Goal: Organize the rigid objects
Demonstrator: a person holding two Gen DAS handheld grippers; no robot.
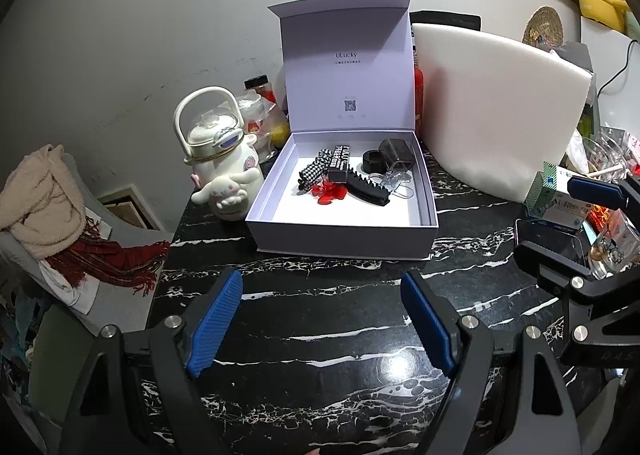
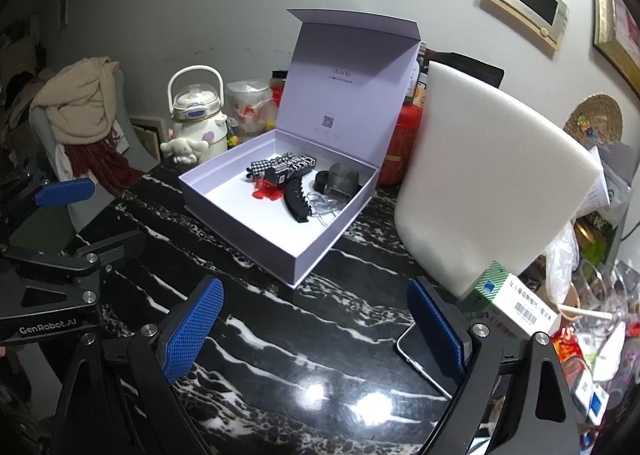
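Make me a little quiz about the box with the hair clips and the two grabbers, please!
1. True or false: the lid of the white gift box stands open.
2. Which lies inside the box? A) the black hair comb clip B) the phone C) the Cinnamoroll water bottle
3. Fill in: both the left gripper and the right gripper hold ____ between their blue pads.

Key: 1 true. 2 A, beside the red clip and the checkered bow. 3 nothing; both are open above the black marble table.
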